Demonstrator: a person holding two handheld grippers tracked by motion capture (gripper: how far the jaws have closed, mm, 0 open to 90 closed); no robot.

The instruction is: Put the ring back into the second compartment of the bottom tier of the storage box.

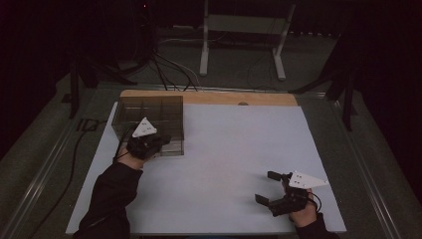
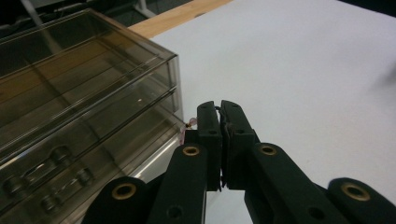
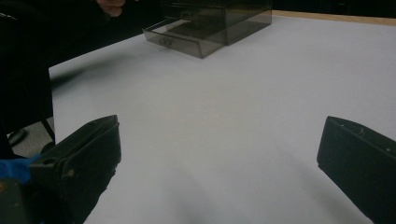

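Note:
A smoky see-through drawer box stands at the back left of the white table. Its bottom drawer is pulled out, and several small dark parts lie in it. My left gripper hovers at the front of that drawer, its jaws pressed together. A tiny pink and yellow bit shows beside one jaw; I cannot tell what it is or whether it is held. My right gripper rests low near the table's front right, jaws wide apart with bare table between them.
A white sheet covers the table, with a strip of wood at its far edge. Metal rails run along both sides. Behind the table are a white stand and cables on the floor.

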